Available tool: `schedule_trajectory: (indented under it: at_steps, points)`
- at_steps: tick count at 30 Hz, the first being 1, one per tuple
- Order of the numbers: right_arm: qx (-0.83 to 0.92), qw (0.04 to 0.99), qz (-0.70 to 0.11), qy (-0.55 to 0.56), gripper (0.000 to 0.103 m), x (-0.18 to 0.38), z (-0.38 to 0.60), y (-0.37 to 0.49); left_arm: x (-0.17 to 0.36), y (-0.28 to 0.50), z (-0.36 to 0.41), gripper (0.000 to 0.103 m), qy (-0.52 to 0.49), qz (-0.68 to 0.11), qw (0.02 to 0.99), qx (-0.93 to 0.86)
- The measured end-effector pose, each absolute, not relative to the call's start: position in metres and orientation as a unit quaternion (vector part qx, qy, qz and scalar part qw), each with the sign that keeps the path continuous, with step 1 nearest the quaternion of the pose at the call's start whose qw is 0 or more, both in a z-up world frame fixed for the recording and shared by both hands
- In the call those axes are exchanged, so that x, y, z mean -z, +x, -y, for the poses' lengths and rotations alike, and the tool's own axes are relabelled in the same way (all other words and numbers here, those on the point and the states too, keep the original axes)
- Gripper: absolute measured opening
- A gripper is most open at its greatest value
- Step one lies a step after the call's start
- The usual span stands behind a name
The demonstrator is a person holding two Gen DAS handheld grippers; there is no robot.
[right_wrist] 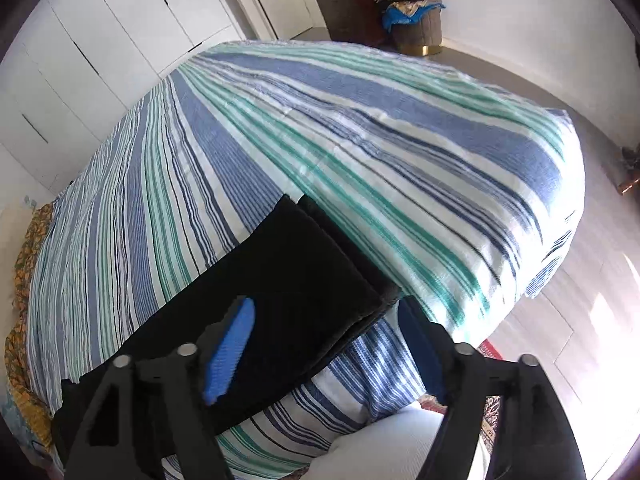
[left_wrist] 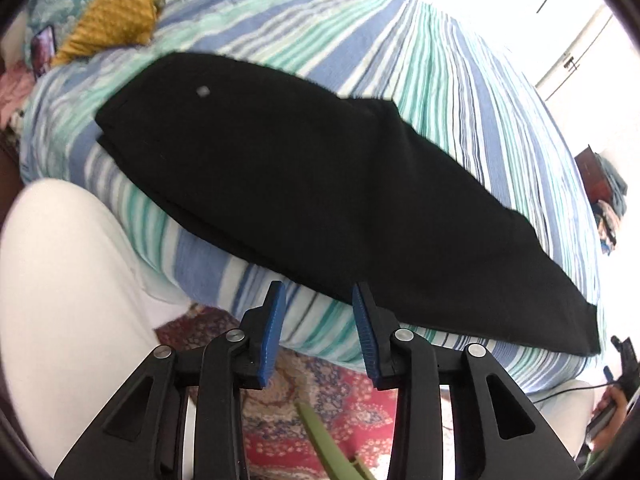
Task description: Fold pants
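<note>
The black pants (left_wrist: pixel 304 184) lie folded lengthwise, one leg on the other, on the striped bed (left_wrist: pixel 420 60), along its near edge. The waist end with a small grey tag is at the left, the leg cuffs at the right. My left gripper (left_wrist: pixel 320 292) is open and empty, hovering at the pants' near edge about midway along. In the right wrist view the cuff end (right_wrist: pixel 312 280) lies stacked at the bed's edge. My right gripper (right_wrist: pixel 324 308) is open wide and empty, its jaws standing to either side of the cuff corner, just above it.
A yellow pillow (left_wrist: pixel 116 12) and patterned cushions lie at the head of the bed. A patterned red rug (left_wrist: pixel 320 408) covers the floor below. My white-clad leg (left_wrist: pixel 68 300) is at the left. White wardrobes (right_wrist: pixel 100 40) and a laundry basket (right_wrist: pixel 416 28) stand beyond the bed.
</note>
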State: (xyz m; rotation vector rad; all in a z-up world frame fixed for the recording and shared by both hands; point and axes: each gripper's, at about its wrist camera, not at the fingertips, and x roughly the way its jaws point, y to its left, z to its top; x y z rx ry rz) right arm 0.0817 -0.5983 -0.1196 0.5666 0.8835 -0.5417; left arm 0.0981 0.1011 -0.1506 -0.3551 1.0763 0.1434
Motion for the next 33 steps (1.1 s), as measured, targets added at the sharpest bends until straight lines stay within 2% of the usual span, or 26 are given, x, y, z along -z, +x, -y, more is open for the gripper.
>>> schedule_trajectory:
  at_steps: [2, 3, 6, 9, 10, 11, 12, 14, 16, 18, 19, 23, 26, 28, 31, 32, 33]
  points:
    - [0.297, 0.84, -0.379, 0.249, 0.089, 0.104, 0.592, 0.063, 0.128, 0.103, -0.11, 0.059, -0.147, -0.47, 0.867, -0.079]
    - [0.308, 0.846, -0.36, 0.242, 0.089, 0.097, 0.588, 0.055, 0.118, 0.112, -0.117, 0.062, -0.138, -0.453, 0.877, -0.076]
    - [0.303, 0.87, -0.32, 0.222, 0.091, 0.084, 0.576, 0.046, 0.111, 0.164, -0.124, 0.065, -0.116, -0.422, 0.897, -0.055]
    - [0.29, 0.87, -0.338, 0.214, 0.091, 0.087, 0.574, 0.055, 0.143, 0.221, -0.125, 0.064, -0.06, -0.439, 0.895, -0.046]
    - [0.288, 0.865, -0.349, 0.215, 0.091, 0.09, 0.575, 0.059, 0.165, 0.238, -0.129, 0.05, -0.034, -0.476, 0.877, -0.062]
    - [0.289, 0.861, -0.359, 0.217, 0.091, 0.093, 0.576, 0.062, 0.194, 0.249, -0.134, 0.026, -0.01, -0.535, 0.839, -0.099]
    - [0.289, 0.858, -0.364, 0.219, 0.091, 0.095, 0.577, 0.063, 0.217, 0.246, -0.146, 0.02, -0.019, -0.579, 0.805, -0.131]
    - [0.29, 0.858, -0.363, 0.221, 0.091, 0.096, 0.578, 0.061, 0.22, 0.211, -0.165, 0.021, -0.073, -0.564, 0.811, -0.139]
    - [0.294, 0.86, -0.354, 0.22, 0.091, 0.094, 0.577, 0.057, 0.211, 0.189, -0.162, 0.022, -0.054, -0.557, 0.815, -0.149]
    - [0.296, 0.861, -0.35, 0.221, 0.091, 0.094, 0.576, 0.054, 0.201, 0.174, -0.157, 0.046, -0.042, -0.557, 0.814, -0.16]
    - [0.296, 0.86, -0.351, 0.224, 0.091, 0.095, 0.577, 0.055, 0.195, 0.17, -0.156, 0.064, -0.042, -0.554, 0.815, -0.164]
    - [0.291, 0.854, -0.367, 0.226, 0.091, 0.1, 0.579, 0.061, 0.167, 0.18, -0.145, 0.069, -0.066, -0.498, 0.857, -0.115]
    - [0.291, 0.859, -0.359, 0.221, 0.091, 0.097, 0.577, 0.058, 0.164, 0.224, -0.127, 0.078, -0.072, -0.497, 0.864, -0.029]
    - [0.294, 0.86, -0.356, 0.22, 0.091, 0.097, 0.576, 0.057, 0.177, 0.258, -0.116, 0.078, -0.064, -0.505, 0.861, 0.018]
    - [0.293, 0.858, -0.359, 0.22, 0.091, 0.098, 0.576, 0.058, 0.222, 0.3, -0.124, 0.07, -0.013, -0.552, 0.826, -0.114]
    - [0.292, 0.858, -0.36, 0.221, 0.091, 0.098, 0.576, 0.058, 0.233, 0.302, -0.136, 0.074, -0.044, -0.562, 0.814, -0.14]
    - [0.291, 0.857, -0.361, 0.222, 0.091, 0.099, 0.577, 0.058, 0.234, 0.298, -0.144, 0.074, -0.085, -0.556, 0.813, -0.15]
